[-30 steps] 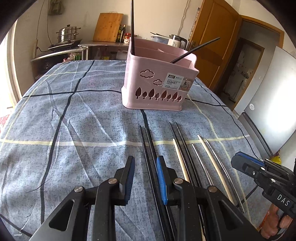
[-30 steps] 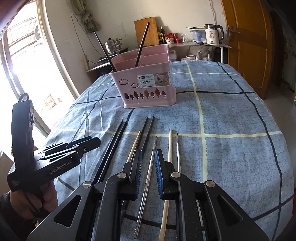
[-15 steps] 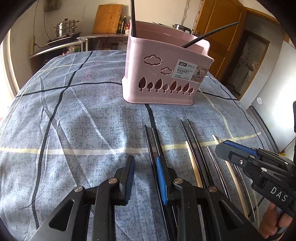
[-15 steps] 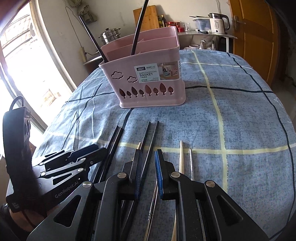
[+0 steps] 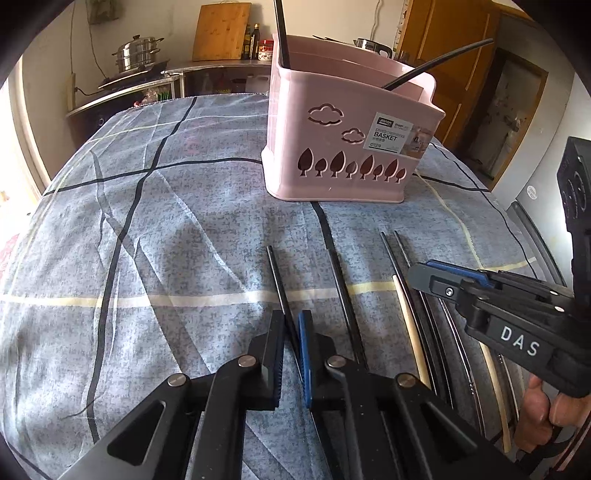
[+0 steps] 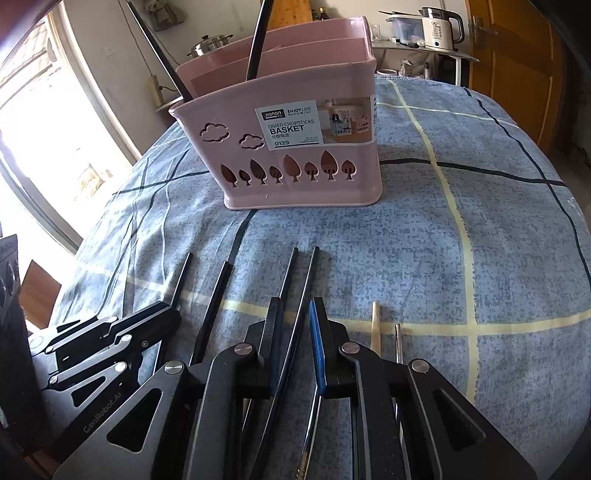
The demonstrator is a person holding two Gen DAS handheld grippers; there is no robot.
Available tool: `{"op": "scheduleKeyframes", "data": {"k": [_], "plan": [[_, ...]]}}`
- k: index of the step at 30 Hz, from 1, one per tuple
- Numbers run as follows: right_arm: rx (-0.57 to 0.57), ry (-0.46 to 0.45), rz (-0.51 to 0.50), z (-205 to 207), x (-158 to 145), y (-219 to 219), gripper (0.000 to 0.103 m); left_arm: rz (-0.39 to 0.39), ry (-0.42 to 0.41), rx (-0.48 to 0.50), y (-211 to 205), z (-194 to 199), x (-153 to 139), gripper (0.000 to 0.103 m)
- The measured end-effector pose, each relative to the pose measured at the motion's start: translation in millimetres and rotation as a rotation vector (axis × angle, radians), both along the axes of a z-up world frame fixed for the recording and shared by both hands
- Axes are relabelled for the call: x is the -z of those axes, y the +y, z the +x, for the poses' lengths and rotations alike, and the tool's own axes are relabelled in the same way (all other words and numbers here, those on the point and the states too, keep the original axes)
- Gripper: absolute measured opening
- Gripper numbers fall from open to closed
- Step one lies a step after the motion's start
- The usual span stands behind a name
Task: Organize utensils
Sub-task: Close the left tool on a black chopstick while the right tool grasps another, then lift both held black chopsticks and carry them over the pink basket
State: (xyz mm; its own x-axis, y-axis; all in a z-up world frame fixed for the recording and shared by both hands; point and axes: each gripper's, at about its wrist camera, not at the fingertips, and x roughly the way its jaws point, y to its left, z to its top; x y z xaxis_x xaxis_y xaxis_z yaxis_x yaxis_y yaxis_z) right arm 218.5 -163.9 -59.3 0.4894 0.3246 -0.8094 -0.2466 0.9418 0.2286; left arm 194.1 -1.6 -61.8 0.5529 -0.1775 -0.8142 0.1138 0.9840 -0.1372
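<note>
A pink divided chopstick basket stands on the blue checked tablecloth with two black chopsticks upright in it. Several chopsticks lie in a row in front of it: black, wooden and metal. My left gripper is shut on the leftmost black chopstick, whose tip sticks out ahead of the fingers. My right gripper is open low over a black chopstick that runs between its fingers. A wooden chopstick and a metal one lie to its right.
The tablecloth covers a table that drops off on the right and near sides. A counter with a steel pot and a cutting board stands behind. A kettle and a wooden door are at the back right.
Both grippers moved forward and lower toward the chopsticks. The left jaws closed from open onto the leftmost black chopstick, now apart from its neighbour. The right gripper came down over a black chopstick.
</note>
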Motion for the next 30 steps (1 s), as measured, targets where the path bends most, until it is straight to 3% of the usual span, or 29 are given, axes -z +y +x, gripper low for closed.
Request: {"op": "scheduleKeyframes", "data": {"k": [5,8,16,20,30], "plan": [[0.007,0.027,-0.013,7.0,3.0,4.3,0.014,0.036,0.036,0.037,-4.4,9.0,-1.1,0.009],[0.017,0.044,-0.011,9.6,4.7,2.6,0.006,0.016,0.054,0.042,-4.1,18.3,-2.4,0.009],[0.004,0.043,-0.043,14.1,1.0,7.0,0.005,0.011,0.057,0.038,-4.6,25.4,-2.4,0.007],[0.003,0.047,-0.020,14.9,-2.2,3.2,0.005,-0.035,0.063,0.016,2.7,24.2,-3.9,0.006],[0.000,-0.080,0.074,2.1,-60.5,-9.7,0.004,-0.086,-0.076,0.053,3.2,11.4,-64.7,0.004]]}}
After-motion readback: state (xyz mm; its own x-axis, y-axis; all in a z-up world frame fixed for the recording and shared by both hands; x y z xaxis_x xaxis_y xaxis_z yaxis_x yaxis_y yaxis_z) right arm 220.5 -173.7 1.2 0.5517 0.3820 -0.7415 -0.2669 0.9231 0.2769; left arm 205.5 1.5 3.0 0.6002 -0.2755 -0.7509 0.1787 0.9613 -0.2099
